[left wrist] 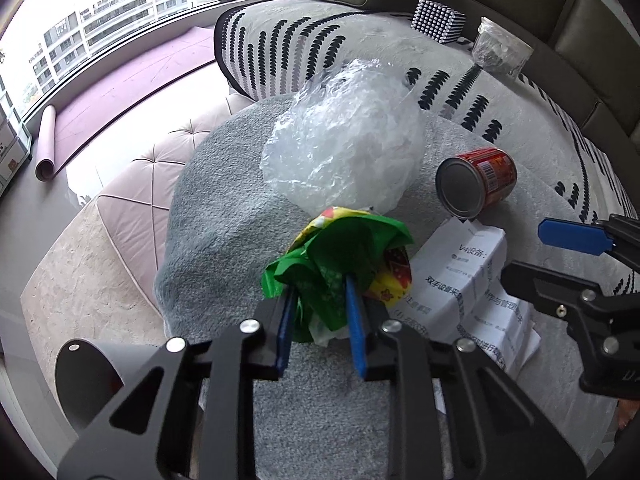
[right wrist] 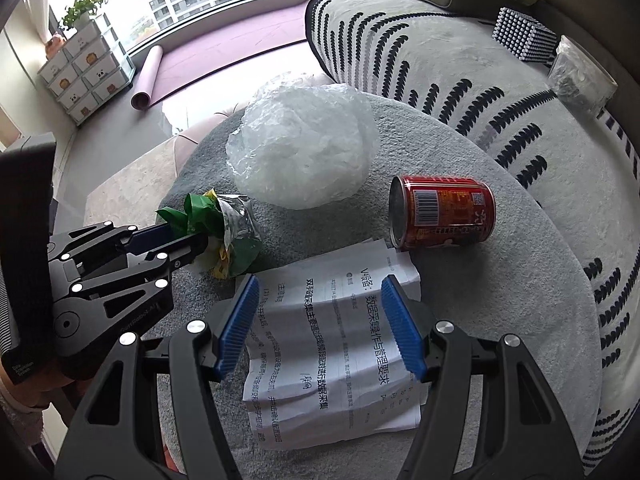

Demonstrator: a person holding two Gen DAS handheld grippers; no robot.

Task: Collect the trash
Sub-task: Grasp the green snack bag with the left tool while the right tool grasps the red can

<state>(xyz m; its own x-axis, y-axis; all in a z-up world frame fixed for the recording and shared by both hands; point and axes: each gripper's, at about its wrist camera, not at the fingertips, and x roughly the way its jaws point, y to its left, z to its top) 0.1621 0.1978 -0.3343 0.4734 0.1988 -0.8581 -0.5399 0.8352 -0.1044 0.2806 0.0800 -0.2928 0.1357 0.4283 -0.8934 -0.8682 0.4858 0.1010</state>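
Observation:
My left gripper (left wrist: 320, 292) is shut on a crumpled green and yellow snack wrapper (left wrist: 344, 264), just above the grey fleece blanket (left wrist: 224, 216); the wrapper also shows in the right wrist view (right wrist: 228, 236). My right gripper (right wrist: 320, 320) is open and empty, its blue pads either side of a creased printed paper sheet (right wrist: 332, 360) lying on the blanket. In the left wrist view the right gripper (left wrist: 560, 256) shows at the right edge, over the paper (left wrist: 472, 292). A clear plastic bag (left wrist: 344, 140) (right wrist: 300, 144) and a red can on its side (left wrist: 480, 184) (right wrist: 440, 212) lie beyond.
The blanket covers a pink tufted ottoman (left wrist: 136, 192). Behind it is a patterned throw on a sofa (right wrist: 460, 80) with a dotted box (right wrist: 524, 36) and a clear container (right wrist: 580, 76). A rolled mat (right wrist: 146, 80) and a drawer unit (right wrist: 86, 72) stand by the window.

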